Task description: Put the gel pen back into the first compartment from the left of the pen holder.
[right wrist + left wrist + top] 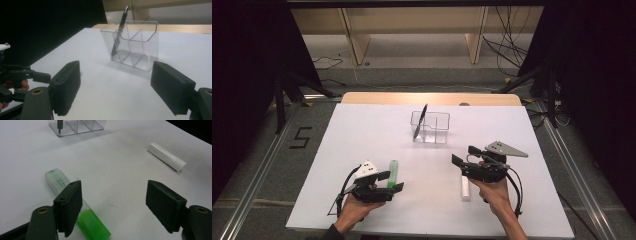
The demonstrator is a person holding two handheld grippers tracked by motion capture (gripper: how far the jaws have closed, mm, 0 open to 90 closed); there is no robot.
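Observation:
A green highlighter with a pale cap lies on the white table. My left gripper stands open at its near end. In the left gripper view the highlighter runs under the left jaw, and nothing presses on it between the left gripper's jaws. A white tube lies beside the right hand, and it also lies far right in the left gripper view. My right gripper is open and empty above the table. Its jaws point at a clear organizer holding a black pen.
The clear organizer with the pen stands at the table's middle back. Wooden shelving and cables lie beyond the far edge. Dark stands flank both sides. The left gripper shows at the left of the right gripper view.

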